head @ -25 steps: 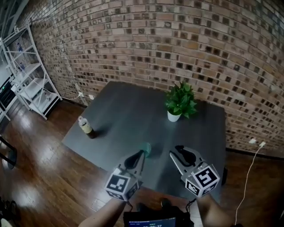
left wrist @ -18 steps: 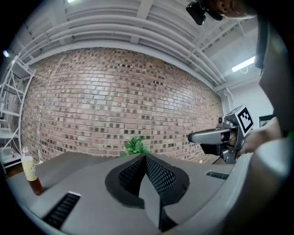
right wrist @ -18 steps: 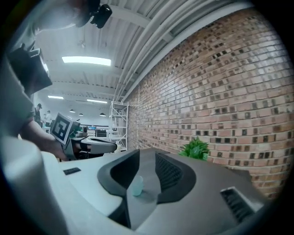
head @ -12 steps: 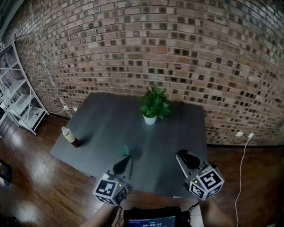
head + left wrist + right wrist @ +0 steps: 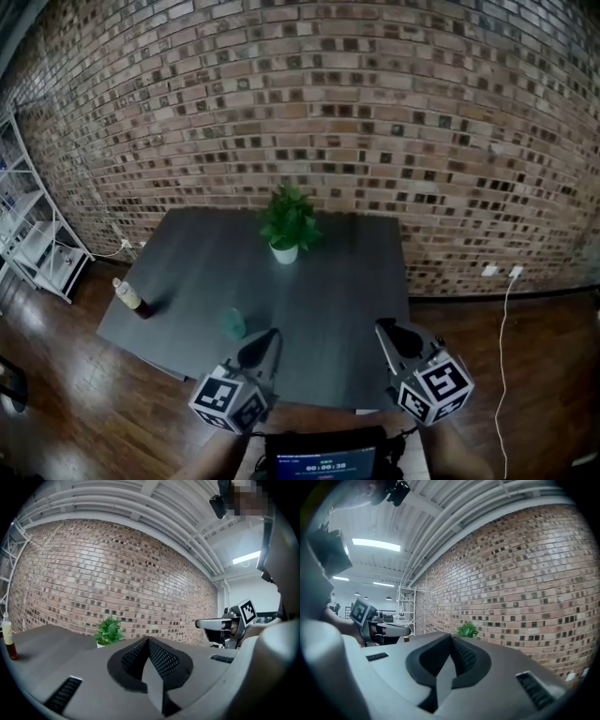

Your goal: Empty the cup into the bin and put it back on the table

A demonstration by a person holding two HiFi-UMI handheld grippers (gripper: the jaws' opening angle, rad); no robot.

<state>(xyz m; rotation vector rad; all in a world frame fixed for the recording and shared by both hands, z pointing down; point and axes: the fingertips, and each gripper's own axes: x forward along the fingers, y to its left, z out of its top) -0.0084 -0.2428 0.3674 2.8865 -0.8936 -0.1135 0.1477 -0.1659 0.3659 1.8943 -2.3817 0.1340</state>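
Note:
A small green cup (image 5: 232, 323) stands upright on the dark grey table (image 5: 347, 281), near its front edge. My left gripper (image 5: 267, 337) hovers just right of the cup and apart from it, shut with nothing between its jaws (image 5: 149, 641). My right gripper (image 5: 386, 330) is held over the table's front right part. Its jaws have just been closing and now meet, with nothing between them (image 5: 451, 639). Each gripper also shows in the other's view: the right gripper (image 5: 220, 624) and the left gripper (image 5: 389, 629). No bin is in view.
A potted green plant (image 5: 286, 225) stands mid-table at the back. A small bottle (image 5: 127, 296) stands at the table's left edge. A brick wall rises behind, a white shelf rack (image 5: 28, 244) stands at the left, and a white cable (image 5: 511, 281) hangs at the right.
Both grippers have drawn back toward the table's front edge. The cup, at the left gripper's tip a second ago, now stands apart to its left. The head view has swung right.

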